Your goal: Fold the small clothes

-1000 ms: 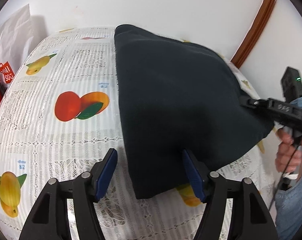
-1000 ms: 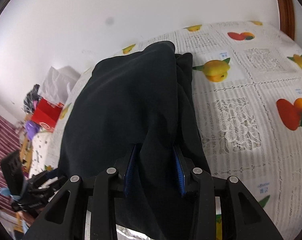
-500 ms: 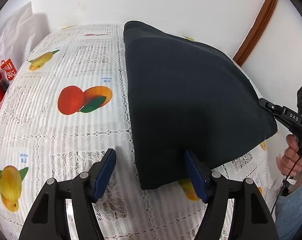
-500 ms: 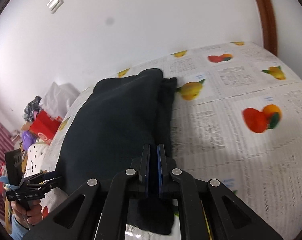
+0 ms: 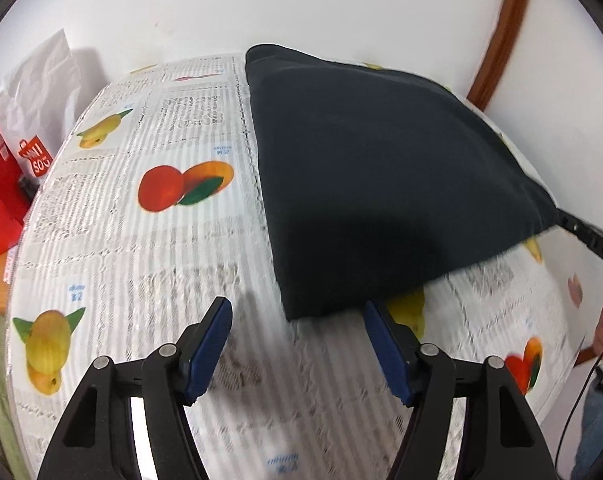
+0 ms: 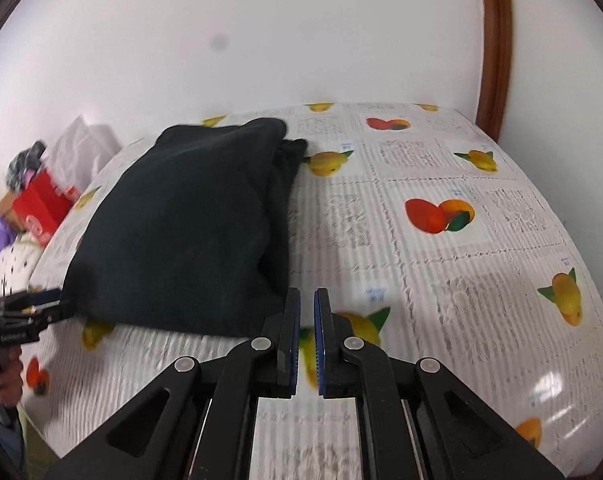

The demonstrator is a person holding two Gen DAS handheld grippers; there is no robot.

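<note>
The left claw (image 5: 297,344) hangs just near of the dark garment's (image 5: 381,168) near corner, jaws closing with nothing between them. The right claw (image 6: 307,332) is pressed together and empty, beside the cloth's near edge. The garment lies folded on the counter (image 6: 441,280), toward its far left. To finish well, I'd press the layers flat and square the edges.

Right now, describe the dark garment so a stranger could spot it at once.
Find the table against the white wall, covered in a white lace-pattern cloth printed with fruit. On its far side lies the garment, a folded navy bundle reaching toward the wall. It is the only plain dark thing there; everything around it is pale cloth with bright fruit pictures.
</note>
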